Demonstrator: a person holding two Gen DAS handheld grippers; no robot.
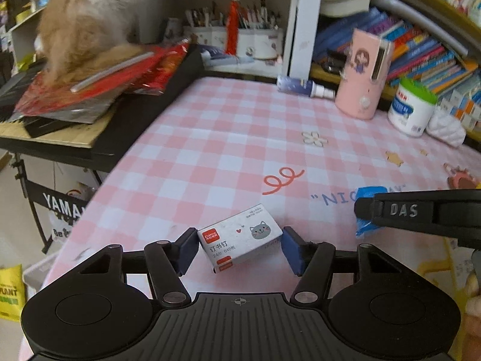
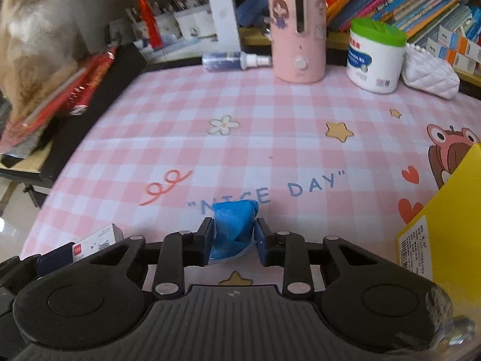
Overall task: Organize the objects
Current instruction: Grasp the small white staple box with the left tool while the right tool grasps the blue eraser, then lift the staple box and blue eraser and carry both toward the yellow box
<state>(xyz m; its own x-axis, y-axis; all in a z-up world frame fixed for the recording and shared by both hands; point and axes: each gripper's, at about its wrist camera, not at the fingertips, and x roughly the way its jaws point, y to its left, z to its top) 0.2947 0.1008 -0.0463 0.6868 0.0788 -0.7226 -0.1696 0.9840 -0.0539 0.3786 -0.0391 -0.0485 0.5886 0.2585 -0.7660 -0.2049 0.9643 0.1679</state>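
Note:
A white staple box (image 1: 240,237) with a grey cat print and a red label sits tilted between the pads of my left gripper (image 1: 240,248), which is shut on it just above the pink checked tablecloth (image 1: 234,150). The box also shows at the lower left of the right wrist view (image 2: 97,242). My right gripper (image 2: 234,237) is shut on a crumpled blue packet (image 2: 234,225). That packet shows in the left wrist view (image 1: 365,210) behind the right gripper's black finger.
A pink humidifier (image 2: 297,30), a white jar with a green lid (image 2: 374,57), a spray bottle (image 2: 231,60) and a white quilted pouch (image 2: 430,75) stand at the back. A yellow box (image 2: 445,210) stands at the right. A cat (image 1: 87,21) sits on red bags on the keyboard at the left.

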